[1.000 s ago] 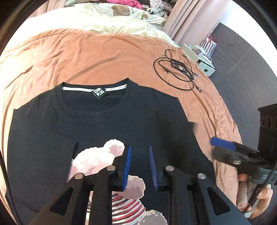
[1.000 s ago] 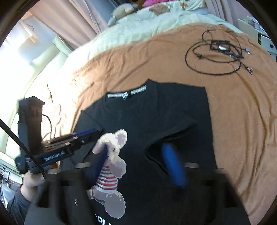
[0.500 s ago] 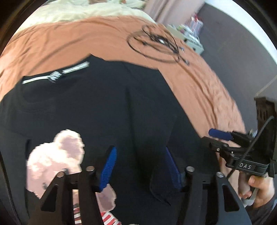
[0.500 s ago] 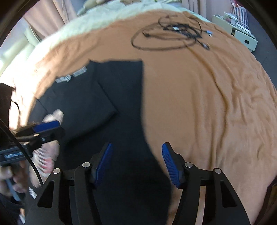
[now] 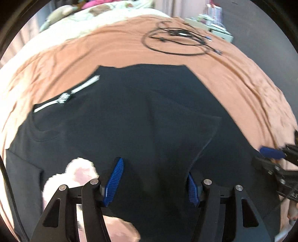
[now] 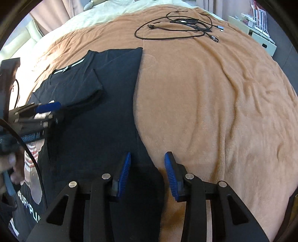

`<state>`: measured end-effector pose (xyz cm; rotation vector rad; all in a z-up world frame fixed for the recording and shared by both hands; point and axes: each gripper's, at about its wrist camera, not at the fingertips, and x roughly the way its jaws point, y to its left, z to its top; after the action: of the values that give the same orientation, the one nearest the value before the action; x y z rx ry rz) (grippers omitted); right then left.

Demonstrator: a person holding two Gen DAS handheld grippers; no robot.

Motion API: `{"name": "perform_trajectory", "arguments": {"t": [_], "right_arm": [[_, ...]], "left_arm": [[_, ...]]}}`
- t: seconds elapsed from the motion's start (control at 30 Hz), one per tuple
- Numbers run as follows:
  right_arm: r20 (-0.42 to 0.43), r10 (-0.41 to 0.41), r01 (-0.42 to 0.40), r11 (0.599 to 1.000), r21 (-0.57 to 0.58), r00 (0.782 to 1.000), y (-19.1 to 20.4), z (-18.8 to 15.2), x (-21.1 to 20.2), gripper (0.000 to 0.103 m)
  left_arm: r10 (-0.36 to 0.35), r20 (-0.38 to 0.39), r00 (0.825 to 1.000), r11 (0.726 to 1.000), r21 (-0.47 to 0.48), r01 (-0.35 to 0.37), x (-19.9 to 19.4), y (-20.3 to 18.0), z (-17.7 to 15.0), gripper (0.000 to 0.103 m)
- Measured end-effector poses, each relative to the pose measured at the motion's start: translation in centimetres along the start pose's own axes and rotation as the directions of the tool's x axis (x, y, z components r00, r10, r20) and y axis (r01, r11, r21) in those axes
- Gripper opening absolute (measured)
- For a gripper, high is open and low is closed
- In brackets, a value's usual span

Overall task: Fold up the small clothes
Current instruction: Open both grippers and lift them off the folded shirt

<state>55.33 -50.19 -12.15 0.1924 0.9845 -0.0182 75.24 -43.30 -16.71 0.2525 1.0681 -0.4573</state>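
A black T-shirt (image 5: 130, 119) with a teddy bear print (image 5: 78, 173) lies flat on an orange-brown blanket, its right sleeve (image 5: 188, 126) folded inward over the chest. My left gripper (image 5: 154, 180) is open and empty, low over the shirt's middle beside the folded sleeve's hem. In the right wrist view the shirt (image 6: 104, 115) lies to the left. My right gripper (image 6: 147, 173) is open and empty over the shirt's right side edge, one finger above black fabric, the other above the blanket. Each gripper shows in the other's view, the right gripper (image 5: 272, 154) and the left gripper (image 6: 46, 109).
The blanket (image 6: 214, 96) covers the bed. A coil of black cables (image 6: 178, 26) lies on it beyond the shirt, also in the left wrist view (image 5: 178, 39). A cream duvet (image 6: 115, 13) and soft toys lie at the head. A white box (image 6: 258, 35) stands beside the bed.
Both grippers swung rightward across the shirt. The left gripper opened wider and sits over the folded right sleeve. The right gripper moved to the shirt's right side edge.
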Motion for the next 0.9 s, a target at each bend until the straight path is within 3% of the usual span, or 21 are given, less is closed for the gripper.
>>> {"name": "perform_trajectory", "arguments": {"t": [0.13, 0.27, 0.47, 0.8, 0.83, 0.87, 0.9], "right_arm": [[0.01, 0.017, -0.017, 1.0, 0.008, 1.0, -0.8, -0.5, -0.4, 0.035], [0.017, -0.001, 0.001, 1.0, -0.002, 1.0, -0.5, -0.7, -0.4, 0.035], [0.015, -0.011, 0.011, 1.0, -0.009, 1.0, -0.2, -0.6, -0.7, 0.035], [0.062, -0.016, 0.016, 1.0, -0.001, 0.998, 2.2, -2.1, -7.2, 0.036], [0.069, -0.017, 0.018, 1.0, -0.014, 0.997, 2.8, -2.5, -8.3, 0.04], [0.072, -0.018, 0.02, 0.999, -0.027, 0.997, 3.3, -2.9, -8.9, 0.057], [0.077, -0.017, 0.02, 0.999, -0.04, 0.997, 4.0, -3.4, -9.8, 0.067]], "left_arm": [[0.009, 0.01, 1.0, 0.998, -0.063, -0.008, 0.0, 3.2, 0.3, 0.065], [0.092, 0.007, 0.996, 0.992, -0.088, -0.091, 0.1, 5.6, 0.3, 0.065], [0.078, -0.003, 0.997, 0.986, -0.146, -0.078, -1.4, 8.8, -0.1, 0.065], [0.009, 0.049, 0.999, 0.983, -0.185, 0.0, -10.7, 11.4, -3.5, 0.065], [0.005, 0.054, 0.999, 0.983, -0.186, 0.005, -11.7, 11.4, -4.0, 0.065], [-0.009, 0.067, 0.998, 0.982, -0.187, 0.021, -13.1, 11.6, -4.8, 0.065], [-0.026, 0.081, 0.996, 0.982, -0.186, 0.04, -14.0, 11.5, -5.0, 0.065]]}}
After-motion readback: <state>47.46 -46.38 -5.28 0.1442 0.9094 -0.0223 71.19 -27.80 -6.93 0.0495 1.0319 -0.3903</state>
